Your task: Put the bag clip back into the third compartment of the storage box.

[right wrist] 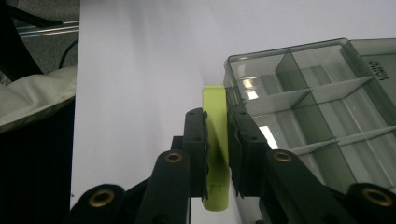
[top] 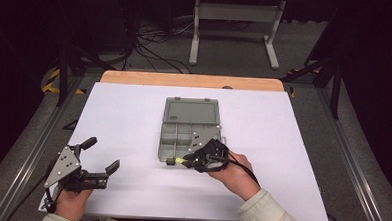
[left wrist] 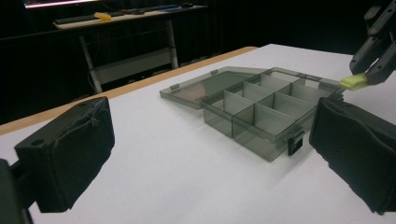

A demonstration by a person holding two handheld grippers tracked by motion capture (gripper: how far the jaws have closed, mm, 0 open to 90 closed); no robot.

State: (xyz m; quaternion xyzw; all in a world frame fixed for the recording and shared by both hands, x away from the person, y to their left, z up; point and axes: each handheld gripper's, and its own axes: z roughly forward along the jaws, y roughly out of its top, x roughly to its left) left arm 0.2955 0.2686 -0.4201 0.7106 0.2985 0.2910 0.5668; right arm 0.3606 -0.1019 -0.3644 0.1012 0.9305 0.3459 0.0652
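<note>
Smoky grey plastic organizer box [top: 189, 135] sits mid-bench with its lid flipped flat open, and its divided compartments look bare. Right gripper [top: 186, 161] is pinching a yellow-green strip [right wrist: 216, 140] just off the box's near corner. Left gripper [top: 102, 159] hangs spread wide, well apart. White bench [top: 133, 118], wooden far edge, dark room with cables on the floor.

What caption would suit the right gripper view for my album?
The right gripper clamps a yellow-green strip beside the open grey compartment box on the white table.
</note>
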